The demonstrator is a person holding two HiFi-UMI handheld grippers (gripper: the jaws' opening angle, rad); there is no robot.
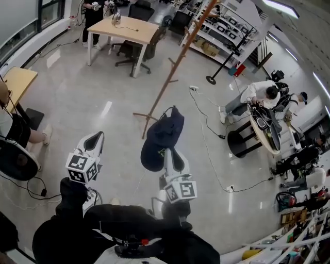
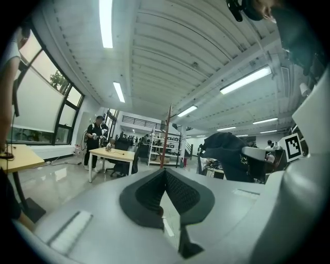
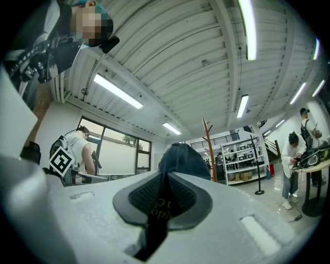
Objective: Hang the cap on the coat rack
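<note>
A dark navy cap (image 1: 163, 135) hangs from my right gripper (image 1: 170, 153), which is shut on a strap of its fabric. In the right gripper view the cap (image 3: 183, 160) bulges just beyond the gripper (image 3: 164, 181), with printed fabric pinched between the pads. The wooden coat rack (image 1: 174, 68) stands on the floor a short way ahead of the cap, its pegs bare; it also shows as a thin pole (image 3: 208, 150) and in the left gripper view (image 2: 167, 135). My left gripper (image 1: 97, 138) is held to the left, shut with nothing in it (image 2: 165, 174). From there the cap (image 2: 227, 154) shows to the right.
A wooden table (image 1: 124, 28) with office chairs and a standing person (image 1: 93, 13) lies behind the rack. A cable (image 1: 206, 119) crosses the floor to the right, near a black stand base (image 1: 211, 80). People (image 1: 260, 98) work at a table on the right. Another person (image 1: 18, 131) sits at the left.
</note>
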